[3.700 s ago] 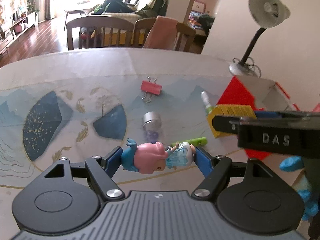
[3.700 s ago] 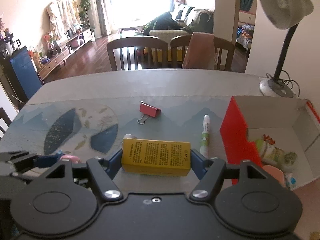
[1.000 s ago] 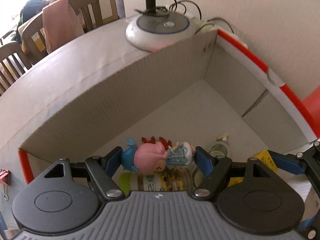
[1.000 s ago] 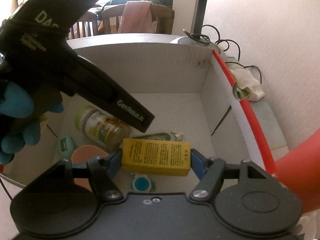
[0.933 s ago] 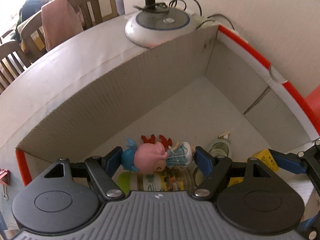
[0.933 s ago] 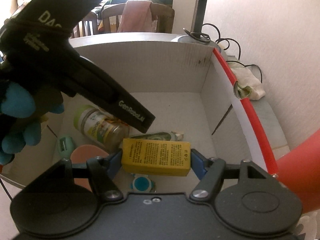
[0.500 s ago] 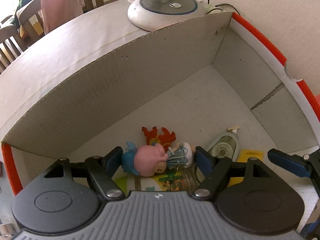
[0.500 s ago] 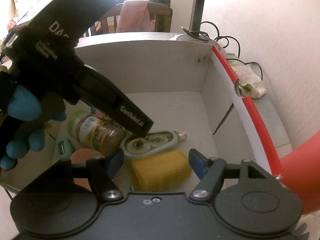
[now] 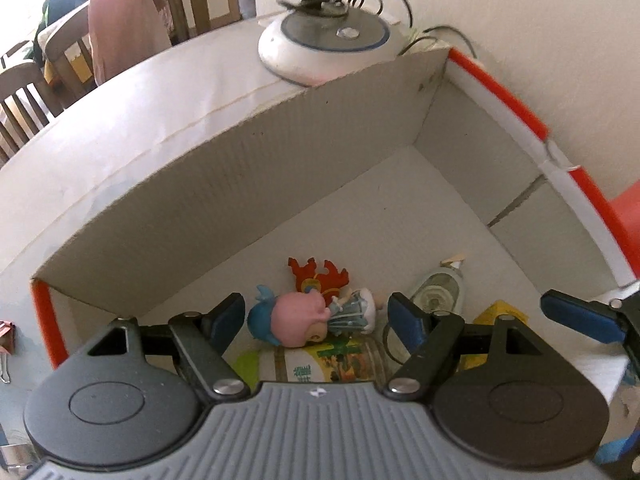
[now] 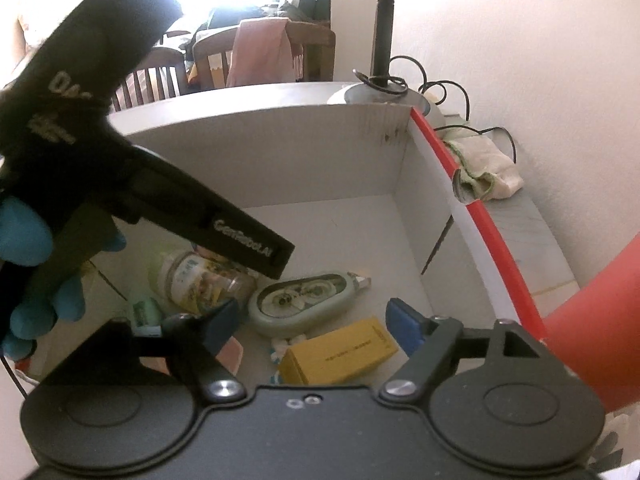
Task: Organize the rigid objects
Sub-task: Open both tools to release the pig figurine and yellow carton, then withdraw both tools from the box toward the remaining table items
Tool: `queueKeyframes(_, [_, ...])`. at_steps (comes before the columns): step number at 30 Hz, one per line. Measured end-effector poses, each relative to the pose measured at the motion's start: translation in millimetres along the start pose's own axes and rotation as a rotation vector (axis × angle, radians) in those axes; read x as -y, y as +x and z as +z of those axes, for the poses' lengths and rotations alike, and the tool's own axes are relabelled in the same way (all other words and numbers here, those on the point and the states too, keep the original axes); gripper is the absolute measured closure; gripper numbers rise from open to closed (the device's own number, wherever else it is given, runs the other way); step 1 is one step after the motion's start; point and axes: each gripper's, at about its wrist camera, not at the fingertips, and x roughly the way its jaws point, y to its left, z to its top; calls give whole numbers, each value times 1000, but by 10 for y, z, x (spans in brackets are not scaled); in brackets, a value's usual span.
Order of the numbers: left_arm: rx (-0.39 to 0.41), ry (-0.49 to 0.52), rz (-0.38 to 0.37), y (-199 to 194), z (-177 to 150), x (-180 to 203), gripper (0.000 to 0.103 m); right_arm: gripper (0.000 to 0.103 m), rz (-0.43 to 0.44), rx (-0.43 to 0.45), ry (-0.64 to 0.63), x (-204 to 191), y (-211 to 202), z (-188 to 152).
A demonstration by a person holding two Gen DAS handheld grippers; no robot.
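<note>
Pink-haired plastic doll figurine (image 9: 310, 320), left wrist view: lying sideways between the left gripper (image 9: 316, 314) pads, over the open white cardboard box with red rim (image 9: 224, 184). Left pad shows a sliver of gap at the blue hair end and the right pad a gap at the skirt, so I can't tell if it's clamped or already loose. Below it: a glass jar with green printed label (image 9: 320, 364), a red crown-shaped piece (image 9: 316, 270), and a pale green correction-tape dispenser (image 9: 440, 292). Far half of the box floor is bare.

Right wrist view: right gripper (image 10: 312, 326) jaws are opening, nothing between them. The yellow rectangular carton (image 10: 340, 354) lies on the box floor just under them, beside the dispenser (image 10: 304, 304). The left tool's black body (image 10: 140, 172), in a blue-gloved hand (image 10: 28, 264), crosses the left side.

Step, as I read it: drop-off into the box, right side done, doll pending. Next: open left jaws over bare floor, then lift both straight up, clear of the red rim and each other. Right wall is close to the right gripper.
</note>
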Motion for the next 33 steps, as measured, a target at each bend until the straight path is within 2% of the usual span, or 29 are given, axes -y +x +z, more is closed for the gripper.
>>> queueKeyframes(8, [78,8,-34,-338,-45,-85,25,18,21,41,22,-111,-241,17])
queueKeyframes(15, [155,-13,-63,-755,-227,-256,25,14,46,75,40,-302,-470,2])
queueKeyframes(25, [248,-45,-98,-1390,-708,-646,25,11,94,140,58,-657,-878,-46])
queueKeyframes(31, [302,-53,-85,-1708,-1041,-939,25,9,114,174,64,-959,-1121,-133])
queueKeyframes(33, [312,-68,-75,-1796,-1152,-1057,20,9,119,180,64,-1062,-1179,-161])
